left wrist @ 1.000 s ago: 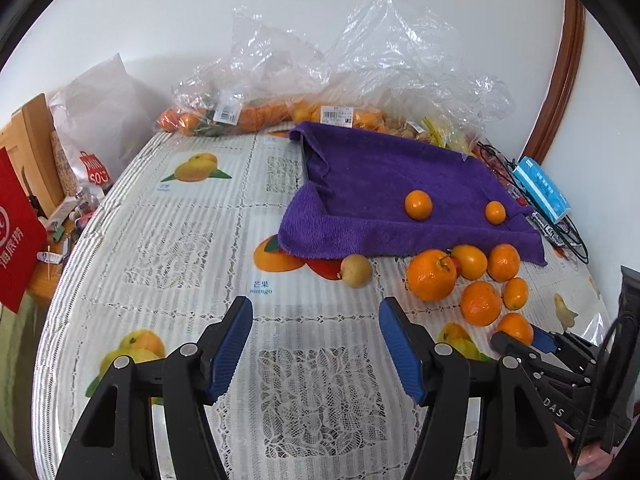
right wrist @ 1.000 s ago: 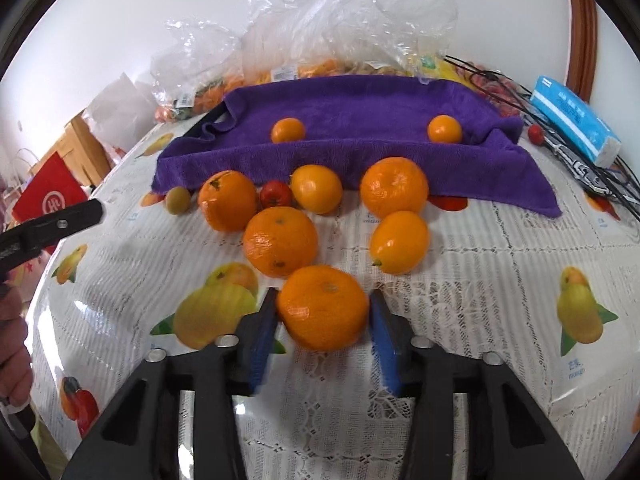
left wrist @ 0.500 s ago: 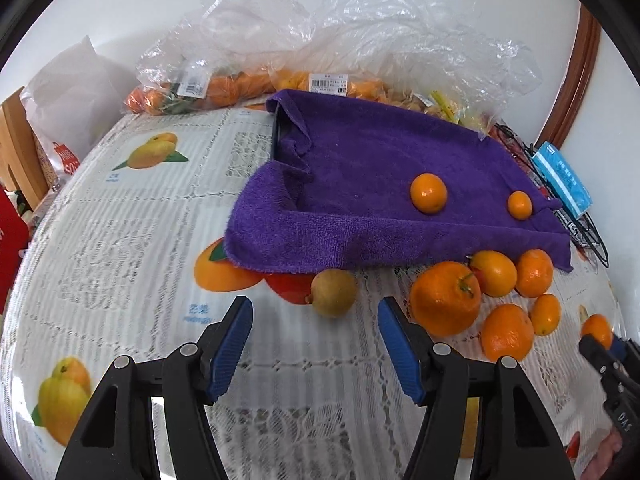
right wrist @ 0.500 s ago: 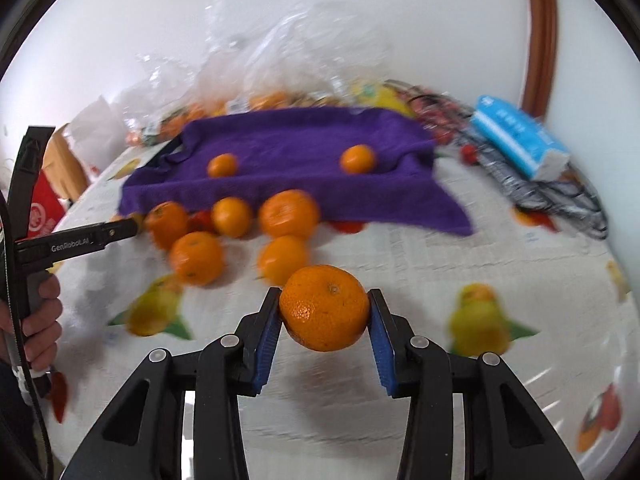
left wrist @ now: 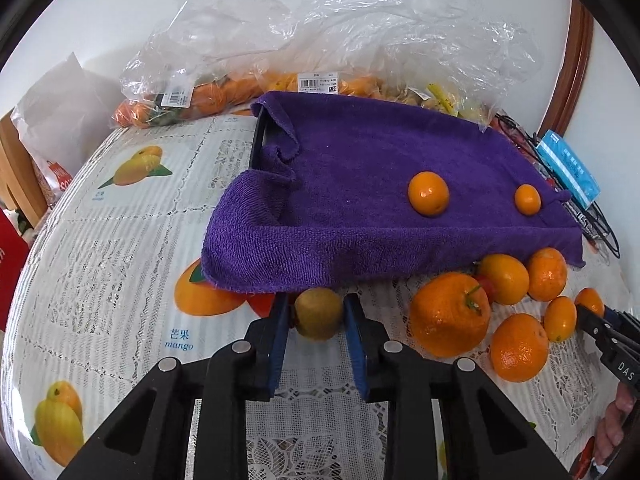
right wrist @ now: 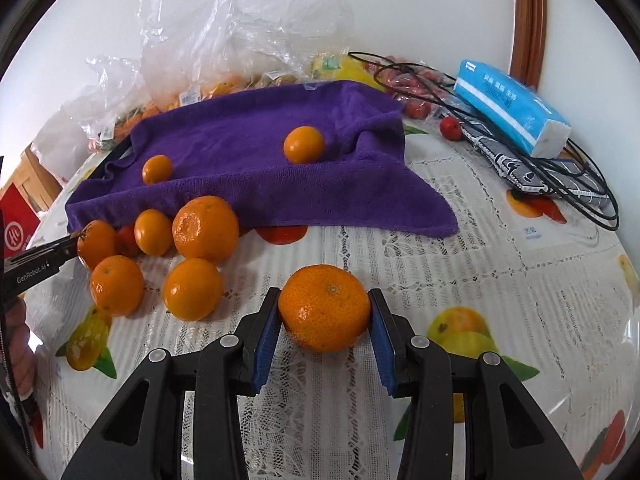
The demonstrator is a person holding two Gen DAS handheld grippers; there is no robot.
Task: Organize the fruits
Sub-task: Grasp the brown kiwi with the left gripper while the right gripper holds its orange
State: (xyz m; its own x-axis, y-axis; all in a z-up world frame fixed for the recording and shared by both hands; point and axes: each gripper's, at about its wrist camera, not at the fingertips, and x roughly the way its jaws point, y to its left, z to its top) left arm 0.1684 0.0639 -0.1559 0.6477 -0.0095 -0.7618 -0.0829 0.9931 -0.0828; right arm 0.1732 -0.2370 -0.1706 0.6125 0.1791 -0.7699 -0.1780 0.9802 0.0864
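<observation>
My left tongs (left wrist: 318, 312) pinch the small brown fruit (left wrist: 319, 314), right tongs (right wrist: 324, 312) grip an orange (right wrist: 324, 307); either round fruit may slip from the pads and roll off the table (right wrist: 460, 264).

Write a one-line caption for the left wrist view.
Left gripper shut on a small brownish-green fruit at the purple towel's edge.

We see both views bright and evenly lit, sharp at centre. Soft shadows sit under the purple towel (left wrist: 360, 216). Glare streaks the plastic bags (right wrist: 248, 28) at top. Fisheye bending curves the edges, corners black.
</observation>
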